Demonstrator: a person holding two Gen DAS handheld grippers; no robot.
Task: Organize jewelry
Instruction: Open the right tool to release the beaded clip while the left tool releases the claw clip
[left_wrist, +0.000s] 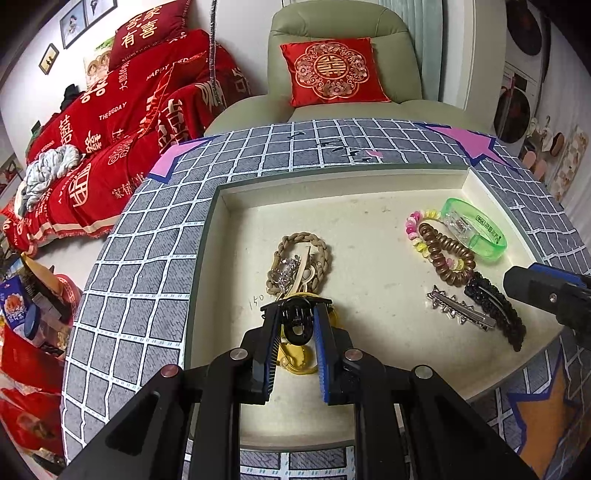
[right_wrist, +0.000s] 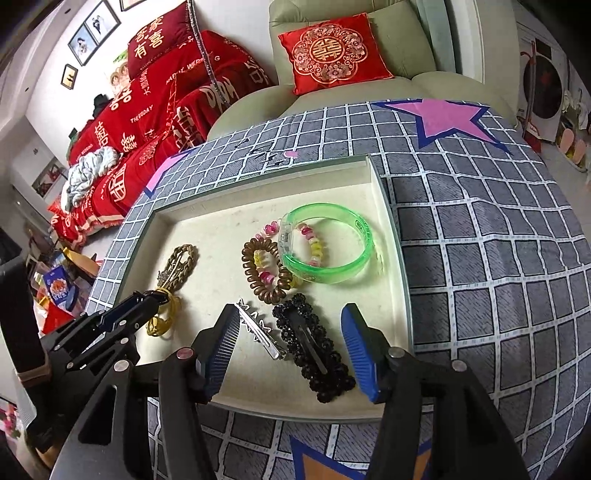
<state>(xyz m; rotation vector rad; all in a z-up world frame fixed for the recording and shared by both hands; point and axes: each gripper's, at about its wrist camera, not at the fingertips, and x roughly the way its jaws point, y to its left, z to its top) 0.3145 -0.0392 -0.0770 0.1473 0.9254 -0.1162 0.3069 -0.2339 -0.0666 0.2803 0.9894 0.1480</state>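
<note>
A cream tray (left_wrist: 369, 236) (right_wrist: 207, 229) lies on a checked cloth. My left gripper (left_wrist: 295, 308) is shut on a small black claw clip (left_wrist: 295, 325), above a yellow coil tie (left_wrist: 295, 360) and near a braided tan band with a sparkly clip (left_wrist: 301, 260). In the right wrist view the left gripper (right_wrist: 147, 297) sits at the left by the yellow tie (right_wrist: 162, 325). My right gripper (right_wrist: 291, 314) is open, its fingers either side of a silver spiked clip (right_wrist: 260, 332) and a black beaded barrette (right_wrist: 314, 354). Beyond lie a brown coil tie (right_wrist: 266, 273), a pink-yellow coil tie (right_wrist: 314, 240) and a green bangle (right_wrist: 328, 247).
The checked grey cloth (right_wrist: 480, 240) with pink stars covers the table around the tray. A green armchair (left_wrist: 340, 55) with a red cushion stands behind. A red-covered sofa (left_wrist: 110, 122) is at the left, with clutter on the floor below it.
</note>
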